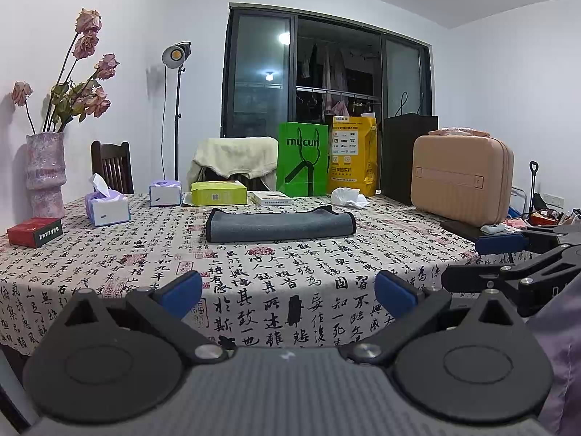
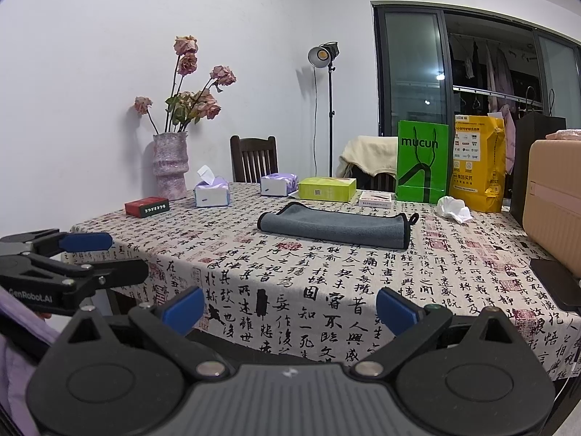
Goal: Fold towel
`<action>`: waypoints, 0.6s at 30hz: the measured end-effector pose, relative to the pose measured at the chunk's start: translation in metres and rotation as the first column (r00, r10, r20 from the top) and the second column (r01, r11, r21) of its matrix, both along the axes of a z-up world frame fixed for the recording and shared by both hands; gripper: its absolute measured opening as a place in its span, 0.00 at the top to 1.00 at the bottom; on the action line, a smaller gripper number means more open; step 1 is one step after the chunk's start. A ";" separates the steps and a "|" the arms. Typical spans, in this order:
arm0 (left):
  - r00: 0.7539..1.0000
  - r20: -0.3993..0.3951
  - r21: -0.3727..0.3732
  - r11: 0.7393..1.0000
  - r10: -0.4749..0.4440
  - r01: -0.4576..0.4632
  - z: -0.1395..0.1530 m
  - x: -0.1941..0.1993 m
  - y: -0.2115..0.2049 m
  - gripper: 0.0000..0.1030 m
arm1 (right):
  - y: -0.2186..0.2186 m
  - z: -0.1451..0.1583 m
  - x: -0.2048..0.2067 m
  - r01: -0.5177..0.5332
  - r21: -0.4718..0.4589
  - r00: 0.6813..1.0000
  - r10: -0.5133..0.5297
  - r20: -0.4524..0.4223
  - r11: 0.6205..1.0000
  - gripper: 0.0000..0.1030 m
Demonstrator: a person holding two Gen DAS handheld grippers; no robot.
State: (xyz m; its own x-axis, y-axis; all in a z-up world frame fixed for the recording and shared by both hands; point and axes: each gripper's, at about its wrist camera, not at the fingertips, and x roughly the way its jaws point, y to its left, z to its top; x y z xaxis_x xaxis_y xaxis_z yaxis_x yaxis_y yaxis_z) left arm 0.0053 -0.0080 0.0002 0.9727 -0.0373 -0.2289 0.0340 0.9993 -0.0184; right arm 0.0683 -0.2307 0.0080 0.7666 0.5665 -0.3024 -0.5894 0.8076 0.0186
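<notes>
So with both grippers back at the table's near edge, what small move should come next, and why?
Probably bring both grippers forward toward the grey towel. The left gripper and right gripper are open and empty, held well short of it. The towel lies on the tablecloth in a long strip, seemingly already folded, with its short ends unheld.

Table's pretty cluttered: vase (image 1: 45, 174) of dried roses at 9 o'clock, red box (image 1: 34, 231) beside it, green bag (image 1: 302, 160) at 12, tan case (image 1: 461, 180) around 2.
</notes>
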 end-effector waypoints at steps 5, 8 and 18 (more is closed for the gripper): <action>1.000 0.004 0.003 1.000 0.000 0.000 0.002 0.000 0.000 0.00 | 0.000 0.000 0.000 0.000 0.000 1.000 0.000 -0.001 1.000 0.02; 1.000 0.004 0.002 1.000 0.000 0.000 0.003 0.001 0.000 0.00 | 0.000 0.000 0.000 0.000 0.001 1.000 0.000 -0.002 1.000 0.02; 1.000 0.019 0.009 1.000 0.007 -0.007 0.004 0.000 -0.002 0.00 | -0.001 0.000 0.000 0.002 -0.002 1.000 -0.002 0.002 1.000 0.01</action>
State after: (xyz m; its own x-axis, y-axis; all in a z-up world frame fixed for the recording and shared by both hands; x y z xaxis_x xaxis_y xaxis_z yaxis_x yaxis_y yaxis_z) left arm 0.0054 -0.0098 0.0047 0.9772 -0.0286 -0.2103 0.0273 0.9996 -0.0089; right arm 0.0685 -0.2316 0.0077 0.7685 0.5642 -0.3017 -0.5878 0.8089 0.0155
